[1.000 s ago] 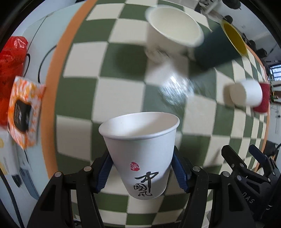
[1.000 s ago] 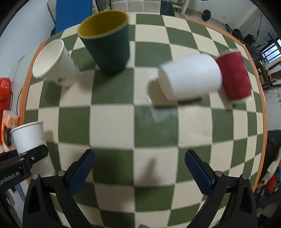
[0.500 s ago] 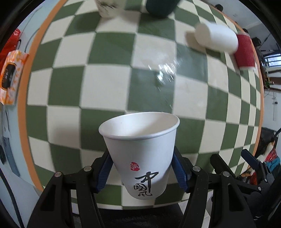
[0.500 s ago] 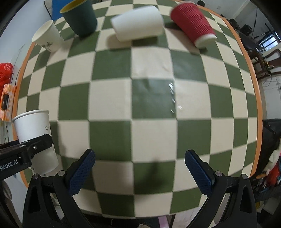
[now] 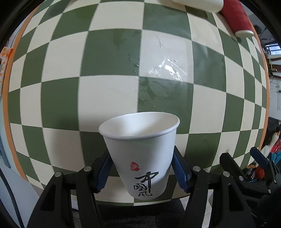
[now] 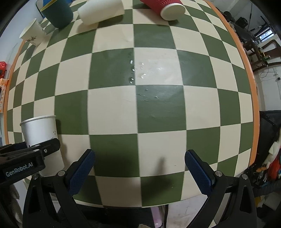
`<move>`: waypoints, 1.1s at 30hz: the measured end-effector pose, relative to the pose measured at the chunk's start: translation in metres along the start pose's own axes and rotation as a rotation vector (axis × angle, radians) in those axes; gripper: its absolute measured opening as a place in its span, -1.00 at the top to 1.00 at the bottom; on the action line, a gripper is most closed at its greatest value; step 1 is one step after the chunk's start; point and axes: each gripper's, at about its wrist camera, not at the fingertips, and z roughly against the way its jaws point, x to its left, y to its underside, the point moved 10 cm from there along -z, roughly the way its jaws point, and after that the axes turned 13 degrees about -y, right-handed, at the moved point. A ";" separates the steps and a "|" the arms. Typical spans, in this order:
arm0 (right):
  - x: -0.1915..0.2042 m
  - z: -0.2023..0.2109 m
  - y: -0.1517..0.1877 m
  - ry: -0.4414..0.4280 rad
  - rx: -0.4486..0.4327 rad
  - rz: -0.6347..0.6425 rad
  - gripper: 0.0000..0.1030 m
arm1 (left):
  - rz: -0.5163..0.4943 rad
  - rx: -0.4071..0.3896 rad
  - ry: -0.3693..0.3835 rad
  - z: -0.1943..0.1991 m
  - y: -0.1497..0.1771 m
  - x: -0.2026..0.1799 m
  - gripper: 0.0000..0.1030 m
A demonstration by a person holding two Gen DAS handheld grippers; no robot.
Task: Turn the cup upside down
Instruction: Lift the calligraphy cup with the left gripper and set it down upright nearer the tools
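Note:
My left gripper [image 5: 142, 172] is shut on a white paper cup [image 5: 140, 152] with black calligraphy and a red seal. The cup is upright, mouth up, held above the near edge of the green-and-cream checkered table [image 5: 108, 57]. The same cup [image 6: 42, 138] shows at the far left of the right wrist view, clamped by the left gripper's black fingers [image 6: 43, 149]. My right gripper [image 6: 140, 172] is open and empty over the table's near edge, to the right of the cup.
At the table's far side stand a dark green cup [image 6: 58, 14] and a small white cup [image 6: 32, 33]; a white cup [image 6: 101, 10] and a red ribbed cup [image 6: 165, 7] lie on their sides. Glare marks the table's middle [image 6: 140, 70]. The orange rim [image 6: 245, 57] bounds the table.
Both grippers have pulled back toward the table's near edge and risen. The far cups have shifted to the top of both views. The held cup stays upright in the left gripper.

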 end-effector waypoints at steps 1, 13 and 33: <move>-0.004 0.000 0.002 -0.002 0.002 -0.003 -1.00 | -0.003 0.000 -0.005 -0.002 -0.001 -0.002 -0.20; -0.024 0.013 -0.009 -0.008 -0.022 -0.012 -1.00 | -0.016 -0.038 -0.064 -0.007 -0.008 -0.011 -0.30; 0.038 0.075 -0.008 -0.084 -0.088 0.168 -1.00 | 0.145 -0.259 -0.136 0.096 0.024 0.040 -0.65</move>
